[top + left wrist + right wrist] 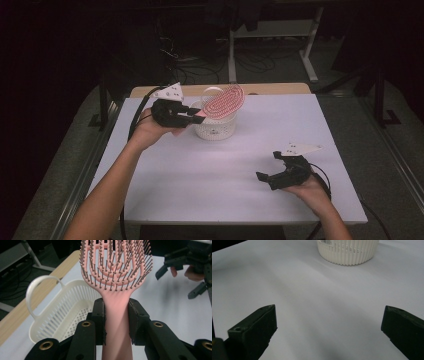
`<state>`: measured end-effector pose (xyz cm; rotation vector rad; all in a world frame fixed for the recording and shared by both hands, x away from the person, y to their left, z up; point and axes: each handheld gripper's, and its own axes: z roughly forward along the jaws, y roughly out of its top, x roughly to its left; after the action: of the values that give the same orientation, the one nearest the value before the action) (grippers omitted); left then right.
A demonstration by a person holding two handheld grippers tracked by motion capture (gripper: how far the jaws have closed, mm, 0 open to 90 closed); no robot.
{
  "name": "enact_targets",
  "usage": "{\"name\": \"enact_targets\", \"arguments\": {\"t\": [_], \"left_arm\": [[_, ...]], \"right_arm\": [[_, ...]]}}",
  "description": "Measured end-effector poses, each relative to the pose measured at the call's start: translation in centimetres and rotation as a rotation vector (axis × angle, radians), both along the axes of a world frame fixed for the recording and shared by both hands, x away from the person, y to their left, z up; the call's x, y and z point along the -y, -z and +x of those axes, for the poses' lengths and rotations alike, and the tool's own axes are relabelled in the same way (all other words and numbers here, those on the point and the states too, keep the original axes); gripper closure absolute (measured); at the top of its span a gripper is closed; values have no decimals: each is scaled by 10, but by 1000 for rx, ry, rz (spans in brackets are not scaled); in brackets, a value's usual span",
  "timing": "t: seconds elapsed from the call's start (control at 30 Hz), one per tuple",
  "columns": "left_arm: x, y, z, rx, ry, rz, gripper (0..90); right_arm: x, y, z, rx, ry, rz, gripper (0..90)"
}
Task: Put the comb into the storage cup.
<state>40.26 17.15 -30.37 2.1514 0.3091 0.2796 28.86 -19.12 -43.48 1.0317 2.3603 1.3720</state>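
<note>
**Lower the brush into the basket, bristles clear of the rim**

Your left hand-held gripper (116,322) is clamped on the neck of the pink hairbrush (115,272), pads on either side of the handle just below the bristle head. The brush hangs above the white basket (216,126), which sits on the worktop (200,180) at about 12 o'clock from you, with its looped handle on the far side. From the high view the brush head leans toward 1 o'clock over the basket's opening.

Bring the head down inside the rim before you let go, and keep it off the basket's handle; the bristles could snag on the slotted wall. Only then spread the jaws.

Your right hand-held gripper (329,332) rests near 4 o'clock, jaws wide apart and holding nothing. Leave it there, well clear.
</note>
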Motion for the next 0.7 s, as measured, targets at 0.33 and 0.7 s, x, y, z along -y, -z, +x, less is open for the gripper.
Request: {"name": "enact_targets", "arguments": {"t": [0.33,0.7], "left_arm": [[10,-6,23,23,14,-19,704],[22,-2,45,27,31,-42,704]], "right_arm": [[0,0,0,0,0,2,0],[0,0,0,1,-1,4,0]]}}
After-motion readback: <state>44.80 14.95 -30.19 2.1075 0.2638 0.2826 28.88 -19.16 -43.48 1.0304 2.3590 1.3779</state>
